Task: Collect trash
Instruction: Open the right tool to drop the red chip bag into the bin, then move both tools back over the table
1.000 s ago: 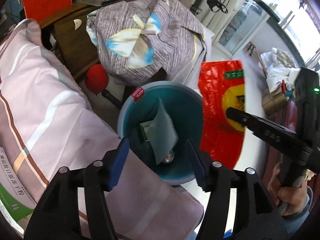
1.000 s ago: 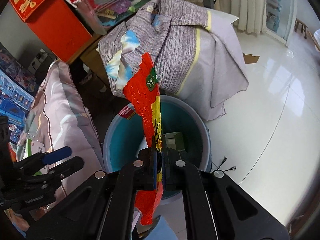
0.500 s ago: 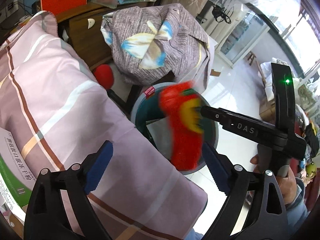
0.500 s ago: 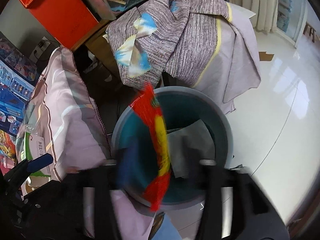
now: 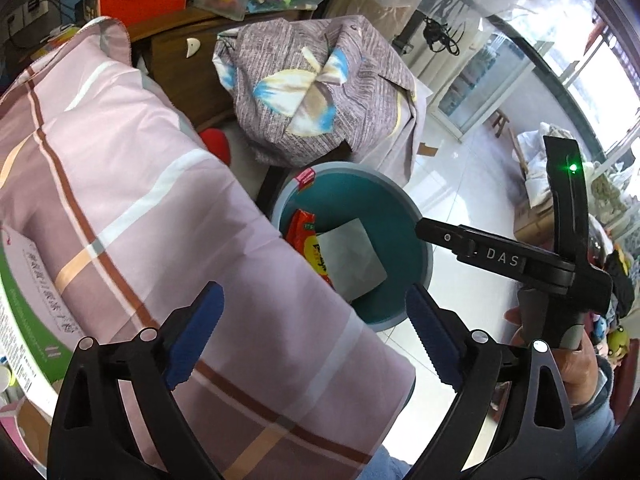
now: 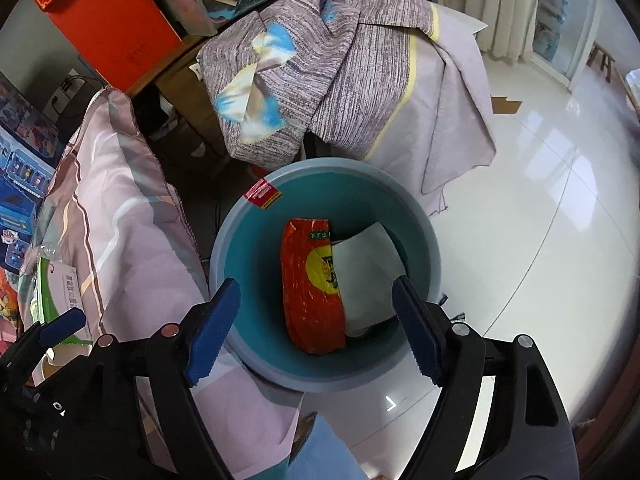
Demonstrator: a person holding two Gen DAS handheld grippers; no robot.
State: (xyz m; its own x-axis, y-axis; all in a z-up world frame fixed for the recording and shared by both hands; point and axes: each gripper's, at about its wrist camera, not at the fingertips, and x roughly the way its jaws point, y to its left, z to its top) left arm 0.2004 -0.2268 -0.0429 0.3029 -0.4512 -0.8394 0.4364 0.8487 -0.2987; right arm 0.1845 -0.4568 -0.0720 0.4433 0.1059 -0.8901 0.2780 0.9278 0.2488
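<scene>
Now the glossy, crinkled red wrapper [image 6: 310,288] lies in the round teal bin [image 6: 240,240], long axis toward the rim, beside a grey sheet [image 6: 368,272]. Right hand-held gripper [image 6: 316,320] has just been opening, empty; left hand-held gripper [image 5: 312,320] gapes empty too.

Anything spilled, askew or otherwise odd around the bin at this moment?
Nothing stands out. The red wrapper and a grey packet lie inside the teal bin, none over the rim or on the floor.
</scene>
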